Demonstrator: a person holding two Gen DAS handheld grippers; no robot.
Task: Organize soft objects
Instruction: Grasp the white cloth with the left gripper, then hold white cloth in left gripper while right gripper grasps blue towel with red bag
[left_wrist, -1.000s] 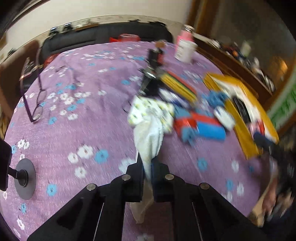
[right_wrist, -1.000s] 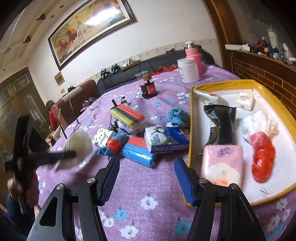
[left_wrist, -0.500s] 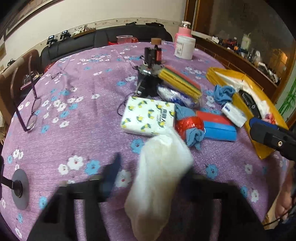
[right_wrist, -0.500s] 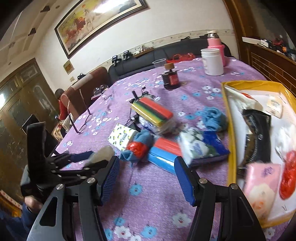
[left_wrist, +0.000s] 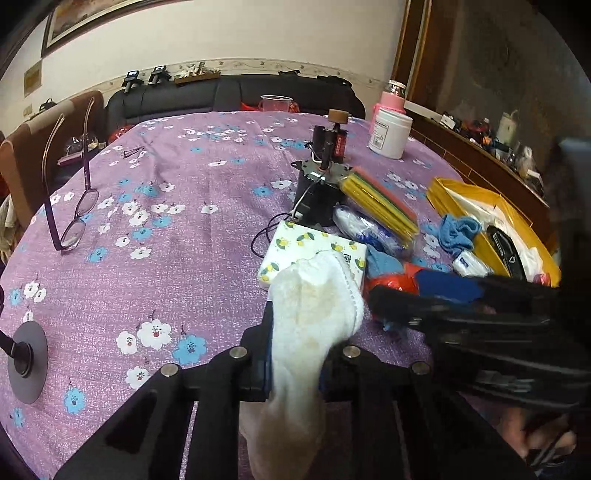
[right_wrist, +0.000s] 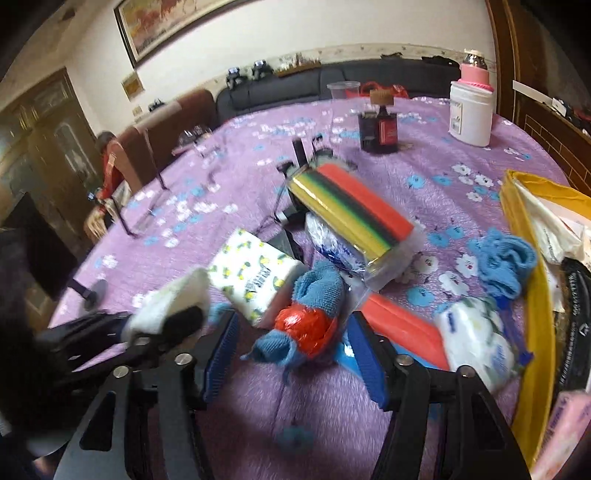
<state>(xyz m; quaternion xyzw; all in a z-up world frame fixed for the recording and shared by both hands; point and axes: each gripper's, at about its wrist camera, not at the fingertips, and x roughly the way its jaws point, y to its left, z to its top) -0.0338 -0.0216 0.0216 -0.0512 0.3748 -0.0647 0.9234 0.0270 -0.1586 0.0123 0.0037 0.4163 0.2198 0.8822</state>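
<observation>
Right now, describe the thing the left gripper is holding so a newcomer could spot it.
On the purple flowered tablecloth, look near the front edge, just before the lemon-print tissue pack. The left gripper is shut on a white sock. It is the only plain white, fluffy item held off the cloth.

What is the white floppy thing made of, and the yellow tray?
The white sock in the left gripper looks like soft knitted fabric: fuzzy, limp, drooping. The yellow tray seems smooth, slightly shiny plastic or coated metal; I can't tell which.
</observation>
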